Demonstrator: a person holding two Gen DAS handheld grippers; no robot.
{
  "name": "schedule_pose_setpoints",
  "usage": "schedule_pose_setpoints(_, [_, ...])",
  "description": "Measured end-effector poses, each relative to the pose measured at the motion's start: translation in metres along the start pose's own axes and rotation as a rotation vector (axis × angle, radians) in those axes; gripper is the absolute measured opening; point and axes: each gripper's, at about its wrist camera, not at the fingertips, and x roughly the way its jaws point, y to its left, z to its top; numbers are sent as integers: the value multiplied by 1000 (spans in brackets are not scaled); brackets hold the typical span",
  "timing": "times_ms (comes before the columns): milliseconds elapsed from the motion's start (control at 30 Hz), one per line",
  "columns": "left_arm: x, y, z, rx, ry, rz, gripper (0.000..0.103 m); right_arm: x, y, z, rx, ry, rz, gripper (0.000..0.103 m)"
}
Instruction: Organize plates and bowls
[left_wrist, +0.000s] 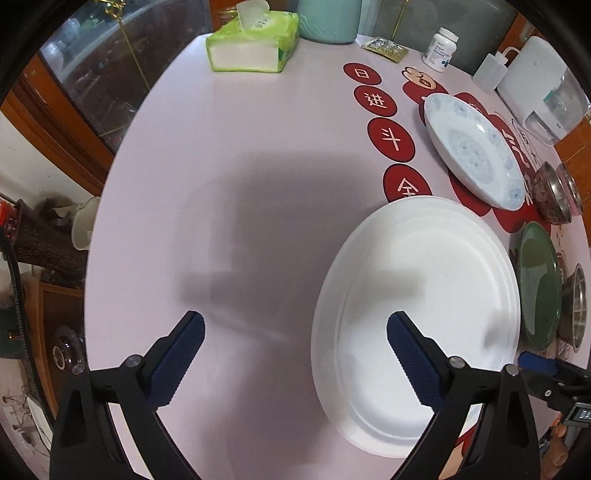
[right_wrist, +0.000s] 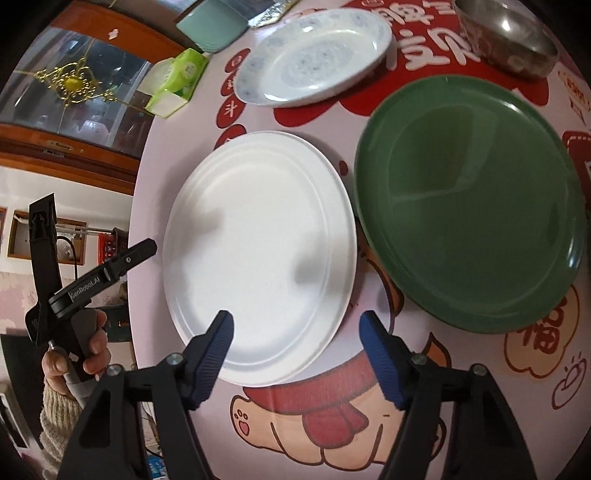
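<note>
A large white plate (left_wrist: 424, 295) (right_wrist: 258, 240) lies on the round pale table (left_wrist: 221, 166). My left gripper (left_wrist: 295, 325) hangs open above the plate's left rim, one finger over the plate and the other over bare table. My right gripper (right_wrist: 297, 319) is open above the plate's near right rim, which lies between its fingers without touching the pads. A green plate (right_wrist: 472, 206) (left_wrist: 539, 288) sits just right of the white one. A blue-patterned plate (right_wrist: 314, 51) (left_wrist: 472, 147) rests farther back. Steel bowls (left_wrist: 554, 192) (right_wrist: 509, 33) stand behind and beside the green plate.
At the table's far edge stand a tissue pack (left_wrist: 251, 40), a teal container (left_wrist: 328, 18), a pill bottle (left_wrist: 441, 50), a squeeze bottle (left_wrist: 489, 70) and a white appliance (left_wrist: 532, 74). A person's hand (right_wrist: 92, 343) holds the other gripper's handle beyond the table's left edge.
</note>
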Motion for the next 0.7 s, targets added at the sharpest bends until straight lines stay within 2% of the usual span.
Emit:
schedule_pose_setpoints(267, [14,0,11,17,67,-64,94,4,-7,5,16,5,-10,67])
schedule_pose_setpoints(333, [17,1,12,14,83,-74,89,4,-8,6,14,9,-10,64])
schedule_pose_setpoints(400, [20,3,14,4,105,-98,79,6,-7,8,16,11,-12,64])
schedule_pose_setpoints(500, [26,6,17,-24,137,-125,71,7,-9,8,19,13,-10,63])
schedule_pose_setpoints(633, [35,10,19,-49,165,-144,67,9,-9,11,23,14,-10,61])
schedule_pose_setpoints(700, [39,10,20,-58,180,-160,59,10,-10,12,28,16,-10,59])
